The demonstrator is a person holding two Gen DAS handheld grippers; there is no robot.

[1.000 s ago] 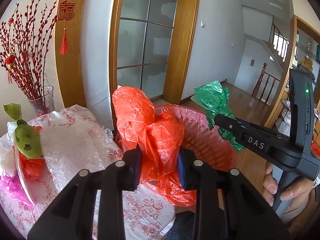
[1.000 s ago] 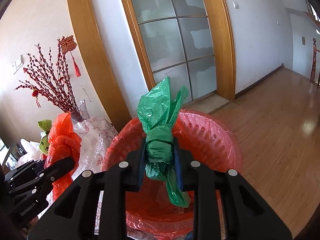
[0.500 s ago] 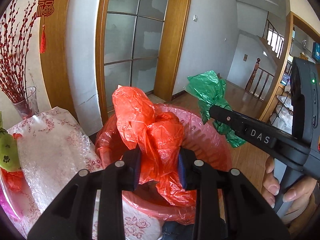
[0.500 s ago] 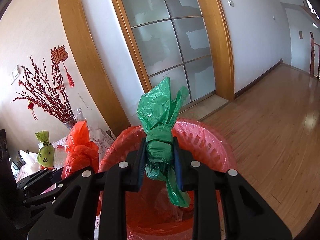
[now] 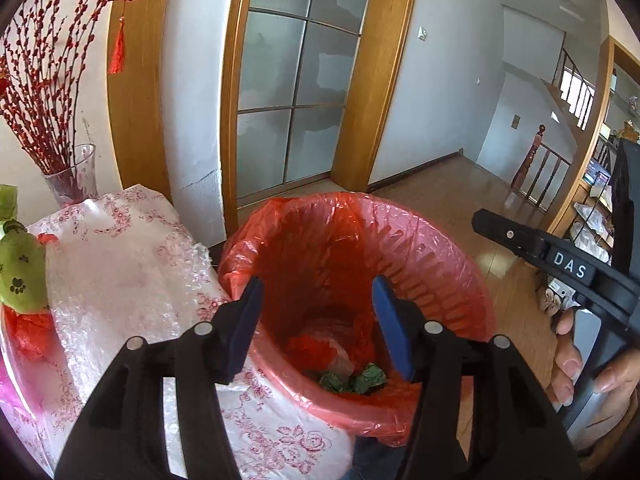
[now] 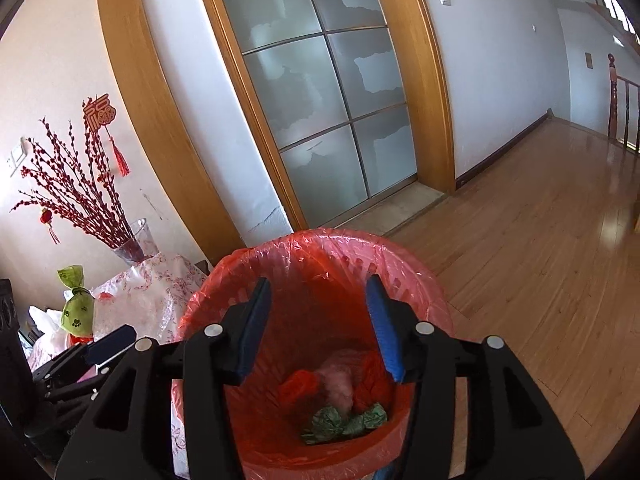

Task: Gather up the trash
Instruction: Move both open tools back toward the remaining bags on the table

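Note:
A red-lined waste bin point(image 5: 432, 248) point(image 6: 404, 268) stands beside the table. At its bottom lie a green knotted bag point(image 5: 354, 380) point(image 6: 344, 420) and a red bag point(image 5: 308, 346) point(image 6: 298, 384). My left gripper point(image 5: 318, 320) hangs over the bin, its jaws opening with nothing between them. Over the same bin my right gripper point(image 6: 318, 322) has its jaws opening too, with nothing in them. The right gripper's finger point(image 5: 516, 238) shows in the left wrist view, held by a hand point(image 5: 580, 360). A green paw-print bag point(image 5: 18, 276) point(image 6: 76, 308) stays on the table.
The table carries a floral cloth under bubble wrap point(image 5: 120, 264) and a glass vase of red branches point(image 5: 72, 176). More bags point(image 5: 28, 328) lie at its left edge. A glass door point(image 6: 320, 92) and wooden floor point(image 6: 540, 220) lie behind the bin.
Both grippers have opened. The red bag left my left gripper and the green bag left my right one; both now lie in the bin. The left gripper has sunk a little towards the bin.

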